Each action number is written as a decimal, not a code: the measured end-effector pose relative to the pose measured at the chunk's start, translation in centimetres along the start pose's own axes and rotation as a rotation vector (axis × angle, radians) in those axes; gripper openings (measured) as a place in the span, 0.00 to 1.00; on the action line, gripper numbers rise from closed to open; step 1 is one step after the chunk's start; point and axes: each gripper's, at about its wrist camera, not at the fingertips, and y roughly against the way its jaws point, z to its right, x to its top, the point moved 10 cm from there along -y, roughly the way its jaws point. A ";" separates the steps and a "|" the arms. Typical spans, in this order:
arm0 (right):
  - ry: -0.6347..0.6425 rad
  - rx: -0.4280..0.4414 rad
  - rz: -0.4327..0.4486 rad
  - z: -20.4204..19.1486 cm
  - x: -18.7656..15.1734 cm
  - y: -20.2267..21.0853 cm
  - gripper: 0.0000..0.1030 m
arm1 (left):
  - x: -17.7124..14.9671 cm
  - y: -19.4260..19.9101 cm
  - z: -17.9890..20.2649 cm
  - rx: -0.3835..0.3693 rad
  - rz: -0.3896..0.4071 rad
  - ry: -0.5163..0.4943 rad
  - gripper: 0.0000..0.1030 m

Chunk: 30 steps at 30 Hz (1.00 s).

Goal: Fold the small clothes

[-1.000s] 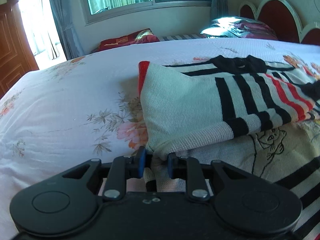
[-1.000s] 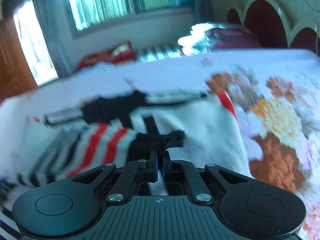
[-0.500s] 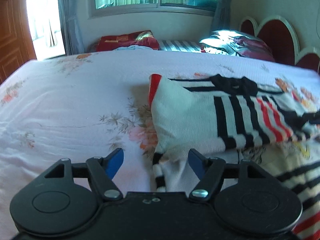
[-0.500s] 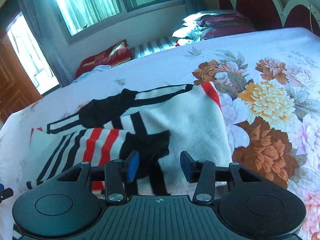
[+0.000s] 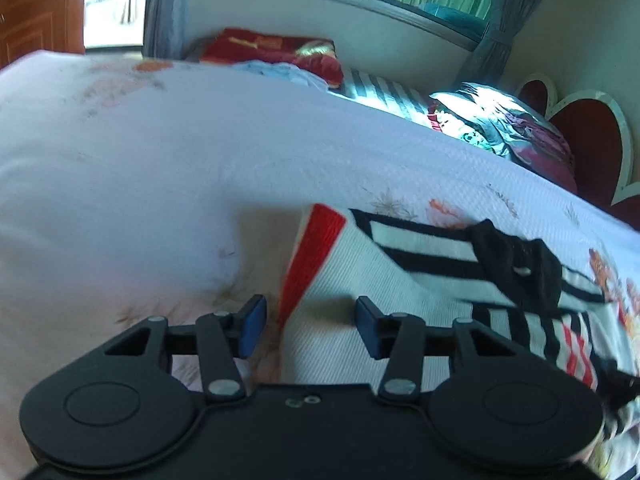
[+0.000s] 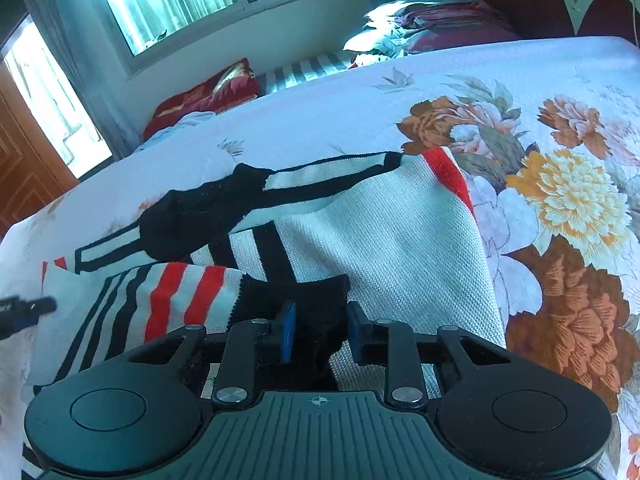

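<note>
The small striped sweater [image 6: 392, 232] is lying on the flowered bedspread [image 6: 560, 92], already partly folded, its white knit panel facing up and its black cuff [image 6: 292, 292] lying over the panel's near edge. Everything here is placed against that sweater.

The left claw [image 5: 308, 326] is hovering at the sweater's left folded edge, beside the red band [image 5: 312, 256]. Its jaws are closing, with the edge of the white knit lying between them, but the pads are not pressing it yet. The right claw [image 6: 320, 330] is sitting at the sweater's near edge with the black cuff between its jaws; these are closing too, and a gap is showing on either side of the cloth.

To do this step well, each claw should probably be biting all the layers of its fold, not just the top one, since loose knit slips apart. Both grips ought to be settling before any lifting, and the two hands should then be travelling together so the fold stays square.
</note>
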 end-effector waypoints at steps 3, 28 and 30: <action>0.035 -0.004 0.045 -0.4 0.5 0.5 0.06 | 0.7 -1.3 -0.4 -0.007 0.011 0.038 0.34; 0.132 -0.064 0.026 -1.5 -1.2 0.7 0.49 | -5.6 5.9 4.5 0.011 0.079 -0.143 0.32; 0.121 -0.049 0.015 -1.4 -1.8 0.8 0.43 | -7.0 5.8 5.0 0.011 0.066 -0.158 0.32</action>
